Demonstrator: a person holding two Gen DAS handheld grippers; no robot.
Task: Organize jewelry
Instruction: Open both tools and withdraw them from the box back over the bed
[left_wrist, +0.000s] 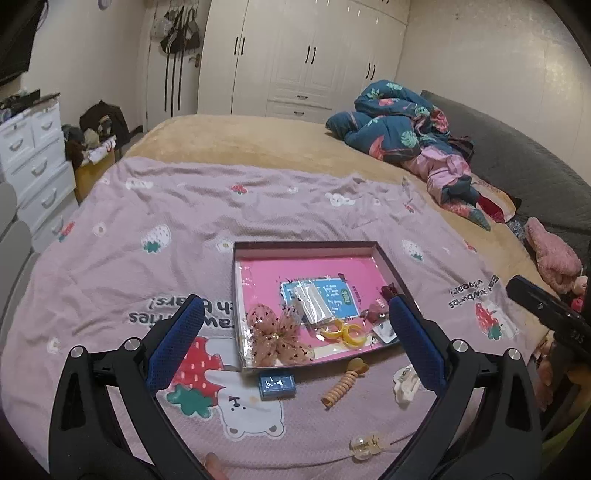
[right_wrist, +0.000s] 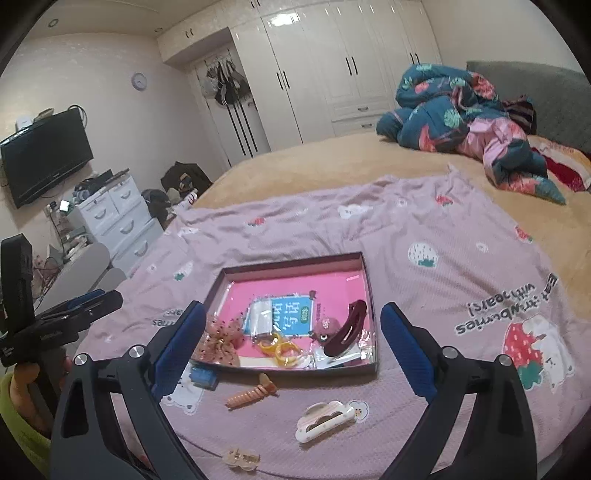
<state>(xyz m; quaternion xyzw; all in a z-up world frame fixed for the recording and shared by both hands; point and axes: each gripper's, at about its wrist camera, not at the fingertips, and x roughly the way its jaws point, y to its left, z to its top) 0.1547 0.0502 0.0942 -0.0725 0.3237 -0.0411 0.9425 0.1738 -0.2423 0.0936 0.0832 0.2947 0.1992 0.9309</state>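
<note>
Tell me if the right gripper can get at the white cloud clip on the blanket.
Probably yes: the white cloud clip lies alone on the blanket before the open right gripper, with nothing between.

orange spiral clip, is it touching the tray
Apart. The right wrist view shows a strip of blanket between the spiral clip and the tray front wall.

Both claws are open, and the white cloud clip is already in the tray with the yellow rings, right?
Not quite. The white cloud clip lies on the blanket outside the tray, as the right wrist view shows. Both claws are open, and the yellow rings are in the tray.
</note>
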